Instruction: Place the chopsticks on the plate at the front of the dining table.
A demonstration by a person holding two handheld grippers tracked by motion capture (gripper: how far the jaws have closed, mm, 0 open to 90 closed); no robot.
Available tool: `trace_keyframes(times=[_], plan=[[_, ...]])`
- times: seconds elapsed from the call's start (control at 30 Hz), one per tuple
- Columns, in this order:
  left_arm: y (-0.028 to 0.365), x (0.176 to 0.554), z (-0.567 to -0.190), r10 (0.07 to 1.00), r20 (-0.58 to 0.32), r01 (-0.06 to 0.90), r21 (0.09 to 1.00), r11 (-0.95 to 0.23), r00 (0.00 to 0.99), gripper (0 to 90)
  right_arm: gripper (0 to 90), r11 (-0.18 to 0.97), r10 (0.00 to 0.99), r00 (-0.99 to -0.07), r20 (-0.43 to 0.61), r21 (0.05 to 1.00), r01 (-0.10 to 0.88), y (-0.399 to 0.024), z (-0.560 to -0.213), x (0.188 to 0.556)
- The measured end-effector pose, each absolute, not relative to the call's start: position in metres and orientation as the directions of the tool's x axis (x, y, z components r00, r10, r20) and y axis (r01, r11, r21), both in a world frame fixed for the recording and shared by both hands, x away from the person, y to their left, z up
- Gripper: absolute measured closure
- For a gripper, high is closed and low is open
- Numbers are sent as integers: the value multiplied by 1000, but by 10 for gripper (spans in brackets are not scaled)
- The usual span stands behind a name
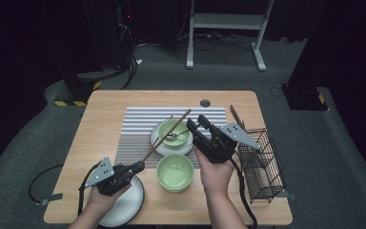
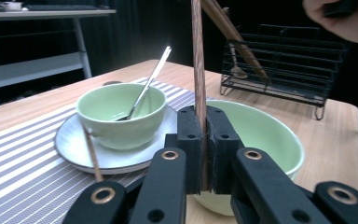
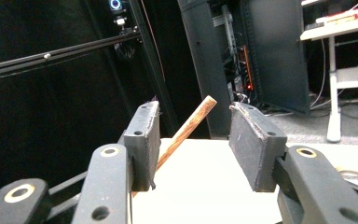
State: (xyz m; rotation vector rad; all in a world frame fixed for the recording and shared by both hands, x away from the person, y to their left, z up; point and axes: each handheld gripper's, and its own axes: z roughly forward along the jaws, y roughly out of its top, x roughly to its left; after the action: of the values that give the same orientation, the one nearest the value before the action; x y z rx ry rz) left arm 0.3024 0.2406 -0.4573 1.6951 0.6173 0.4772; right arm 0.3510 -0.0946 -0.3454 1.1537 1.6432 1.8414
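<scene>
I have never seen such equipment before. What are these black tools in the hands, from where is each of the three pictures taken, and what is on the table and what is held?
A person sits at a wooden table and holds a hand tool with two black jaws in each hand. The high view looks down from above. The other two pictures come from a small camera riding on each tool, looking along its jaws.

On the table lie a striped placemat, a green bowl with a metal spoon on a white plate, a second green bowl, another plate and a black wire rack.

The left gripper is shut on a wooden chopstick. The right gripper is open; the chopstick's far end sits between its jaws, resting by one pad, not pinched.
</scene>
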Motion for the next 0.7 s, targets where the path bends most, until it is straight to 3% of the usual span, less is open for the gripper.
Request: trace_keyframes(times=[0.7], plan=[[253, 306, -454, 682, -11, 158, 975, -154, 731, 852, 507, -31, 847, -521, 99, 990, 139, -91, -358, 336]])
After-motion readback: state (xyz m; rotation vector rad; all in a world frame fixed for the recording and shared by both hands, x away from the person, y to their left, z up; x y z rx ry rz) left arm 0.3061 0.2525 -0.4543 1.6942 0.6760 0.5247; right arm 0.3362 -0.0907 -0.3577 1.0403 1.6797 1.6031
